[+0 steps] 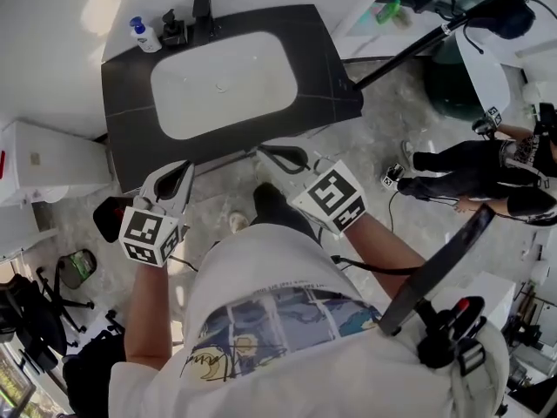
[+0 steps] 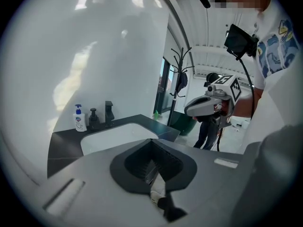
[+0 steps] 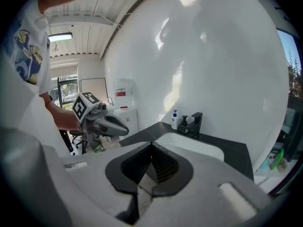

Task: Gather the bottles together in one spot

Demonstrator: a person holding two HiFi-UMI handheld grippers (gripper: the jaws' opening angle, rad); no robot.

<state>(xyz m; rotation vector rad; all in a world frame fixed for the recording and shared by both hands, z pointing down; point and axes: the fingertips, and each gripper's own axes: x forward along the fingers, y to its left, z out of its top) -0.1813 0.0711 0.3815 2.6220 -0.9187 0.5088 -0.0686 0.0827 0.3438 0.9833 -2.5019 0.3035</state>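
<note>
Approach step, seemingly: left gripper (image 1: 179, 174) and right gripper (image 1: 280, 156), jaws pressed together empty, must open nearing the far-left soap bottle (image 1: 144, 36).

Washroom: dark vanity (image 1: 122, 85), basin (image 1: 222, 81), tap (image 1: 202, 11), soap bottle (image 1: 144, 35)

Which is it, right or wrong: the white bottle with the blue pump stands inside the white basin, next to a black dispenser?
Wrong on one point: the white bottle stands on the dark counter behind the basin, not inside it, as the head view shows. It is next to the black dispenser.
</note>
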